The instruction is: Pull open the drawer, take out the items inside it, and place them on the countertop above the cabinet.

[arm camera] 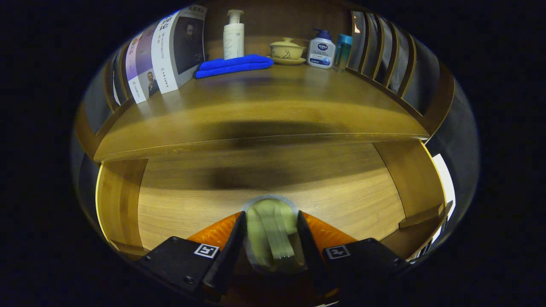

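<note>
The tool (271, 232) is sitting low in front of the wooden cabinet, its 2 fingers (232, 247) narrowed around a pale greenish, ribbed object with a grey rim (271, 230). Both fingers are pressing against the sides of that object, so the tool is gripping it; what the object is, I cannot tell. Beyond the fingers, the drawer front (273, 200) is facing the camera as a broad wooden panel, just under the overhanging edge of the counter (256, 115).

On the counter, well beyond the fingers, 2 books (170, 51) are leaning upright at the left. A folded blue cloth (233, 65) is lying just beside them, with a white pump bottle (233, 36) standing behind it. To the right of the cloth, a cream lidded bowl on a saucer (286, 50) is sitting near a white-and-blue pump bottle (321, 50) and a teal bottle (343, 51), which are standing side by side.
</note>
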Available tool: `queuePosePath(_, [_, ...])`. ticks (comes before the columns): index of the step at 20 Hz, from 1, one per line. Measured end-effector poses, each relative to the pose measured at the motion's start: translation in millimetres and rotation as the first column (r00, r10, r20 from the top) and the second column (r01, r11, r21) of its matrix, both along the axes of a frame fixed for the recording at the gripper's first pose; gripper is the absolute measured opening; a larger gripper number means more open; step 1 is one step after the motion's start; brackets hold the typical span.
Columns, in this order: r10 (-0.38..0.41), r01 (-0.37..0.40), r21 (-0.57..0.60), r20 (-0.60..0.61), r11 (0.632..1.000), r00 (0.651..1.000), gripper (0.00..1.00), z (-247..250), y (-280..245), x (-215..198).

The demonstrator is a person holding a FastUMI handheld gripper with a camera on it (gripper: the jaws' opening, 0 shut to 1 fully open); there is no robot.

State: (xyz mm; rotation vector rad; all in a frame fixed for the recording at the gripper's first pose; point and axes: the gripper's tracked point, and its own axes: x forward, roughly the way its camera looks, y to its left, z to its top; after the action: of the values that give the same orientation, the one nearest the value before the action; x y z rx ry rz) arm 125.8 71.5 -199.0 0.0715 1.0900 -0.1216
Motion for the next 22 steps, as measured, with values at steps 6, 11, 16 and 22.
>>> queuePosePath(6, [0.003, -0.003, 0.009, 0.068, 1.0, 0.998, 0.26, 9.3, 8.0, 8.8])
queuePosePath(11, [-0.056, 0.05, 0.042, 0.175, 0.998, 0.983, 0.16, 28.8, 3.4, 12.4])
queuePosePath(16, [-0.159, 0.135, 0.106, 0.258, 0.985, 0.953, 0.16, 63.3, -8.2, 7.0])
queuePosePath(22, [-0.231, 0.195, 0.131, 0.375, 0.972, 0.898, 0.16, 111.8, -31.3, -3.7])
